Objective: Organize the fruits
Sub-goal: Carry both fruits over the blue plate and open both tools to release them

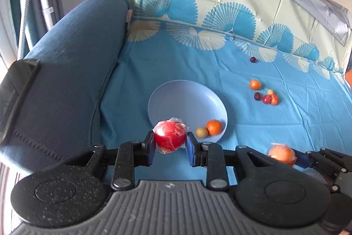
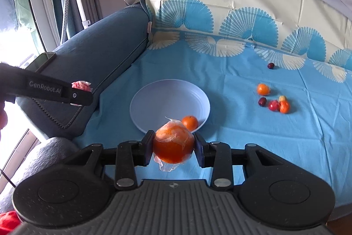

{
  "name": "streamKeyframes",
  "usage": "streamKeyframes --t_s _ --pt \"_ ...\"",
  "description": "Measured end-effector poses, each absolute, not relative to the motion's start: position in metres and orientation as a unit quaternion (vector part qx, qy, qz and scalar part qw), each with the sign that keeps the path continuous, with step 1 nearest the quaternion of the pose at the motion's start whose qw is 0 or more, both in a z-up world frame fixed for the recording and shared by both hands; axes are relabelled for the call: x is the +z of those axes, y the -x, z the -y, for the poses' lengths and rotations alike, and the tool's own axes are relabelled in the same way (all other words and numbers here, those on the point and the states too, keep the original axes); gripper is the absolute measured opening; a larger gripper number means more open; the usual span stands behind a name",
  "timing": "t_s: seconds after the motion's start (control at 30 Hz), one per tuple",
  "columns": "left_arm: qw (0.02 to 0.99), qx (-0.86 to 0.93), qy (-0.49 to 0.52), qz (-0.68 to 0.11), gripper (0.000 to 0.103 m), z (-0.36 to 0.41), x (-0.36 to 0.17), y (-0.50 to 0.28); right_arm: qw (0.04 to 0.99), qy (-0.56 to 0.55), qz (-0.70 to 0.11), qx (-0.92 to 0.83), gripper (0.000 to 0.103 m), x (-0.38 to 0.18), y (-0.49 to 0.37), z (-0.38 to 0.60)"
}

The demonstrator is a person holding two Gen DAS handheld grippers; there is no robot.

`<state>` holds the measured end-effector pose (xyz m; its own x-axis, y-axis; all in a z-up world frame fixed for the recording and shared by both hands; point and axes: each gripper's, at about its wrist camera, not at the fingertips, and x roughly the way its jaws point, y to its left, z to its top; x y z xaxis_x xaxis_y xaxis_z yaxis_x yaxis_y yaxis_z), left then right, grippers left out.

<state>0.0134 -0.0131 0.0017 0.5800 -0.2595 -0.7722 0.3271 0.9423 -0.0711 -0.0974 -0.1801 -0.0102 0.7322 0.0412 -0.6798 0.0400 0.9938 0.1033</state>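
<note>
Blue cloth [image 1: 176,63] with a fan pattern is spread over a sofa seat, beside a dark blue armrest [image 1: 72,54]. A wrapped red apple [image 1: 169,136] is gripped between the fingers of the left gripper [image 1: 169,142] over the near rim of a pale blue plate [image 1: 176,98]. A wrapped orange [image 2: 173,144] is clamped by the right gripper [image 2: 173,147]. On the plate an orange mandarin [image 1: 213,127] and a small yellowish fruit [image 1: 201,132] are seen. Small fruits [image 2: 276,102] are clustered toward the cloth's right side, and a dark plum [image 2: 271,65] is set apart near the back edge.

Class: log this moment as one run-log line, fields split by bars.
left claw: shut on apple | right claw: shut on orange | plate: two fruits | cloth: six loose fruits
</note>
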Motion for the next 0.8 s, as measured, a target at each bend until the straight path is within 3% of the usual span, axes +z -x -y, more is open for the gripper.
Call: streamKeyframes --t_s 0.8 --pt "0.845 -0.153 -0.096 -0.504 0.032 0.083 -0.114 -0.159 0.911 -0.042 -0.409 0.0 0.039 -0.117 -0.054 0.208"
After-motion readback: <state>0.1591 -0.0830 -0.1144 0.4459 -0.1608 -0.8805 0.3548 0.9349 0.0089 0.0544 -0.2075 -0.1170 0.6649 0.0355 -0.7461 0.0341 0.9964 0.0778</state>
